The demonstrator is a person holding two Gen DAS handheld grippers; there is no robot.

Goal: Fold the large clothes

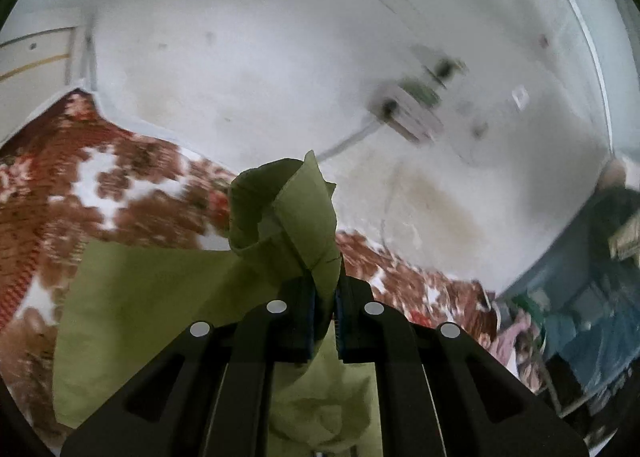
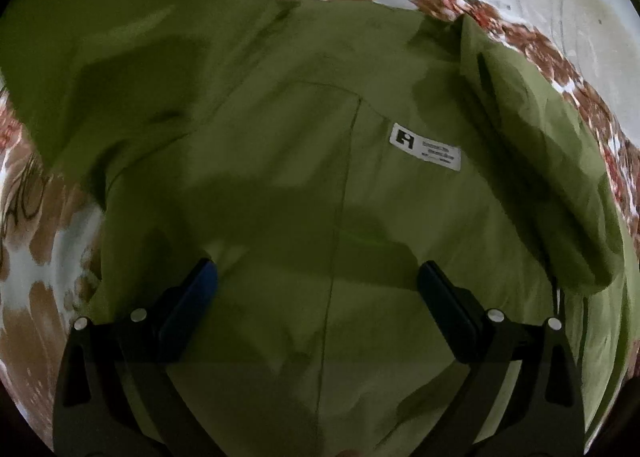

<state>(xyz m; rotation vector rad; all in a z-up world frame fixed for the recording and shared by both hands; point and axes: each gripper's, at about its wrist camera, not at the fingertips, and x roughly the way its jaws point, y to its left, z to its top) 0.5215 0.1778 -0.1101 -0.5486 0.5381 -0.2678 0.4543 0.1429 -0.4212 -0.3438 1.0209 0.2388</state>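
Olive-green fabric fills most of both views: the garment lies spread over a floral bedspread printed in brown, red and white.

Left hand-held gripper: clenched. Its two blue-padded fingers pinch a bunched fold of the garment. The pinched cloth stands up above the fingertips in a twisted, rolled peak, and the rest of the fabric trails down and to the left from the grip onto the bedspread. Behind it a pale, stained wall is visible, with a blurred fitting mounted on it. Cluttered items at the lower right edge of this view are too blurred to identify.

Right hand-held gripper: released. Its fingers stand wide apart, pointing steeply down over the garment, with nothing gripped between them; contact of the tips with the cloth cannot be determined. A straight seam runs down the fabric between the fingers. A white label with black print sits on the cloth, above and to the right of the gap. At the right side, one edge of the garment is folded over into a thick ridge, which lies just beside the bedspread border.
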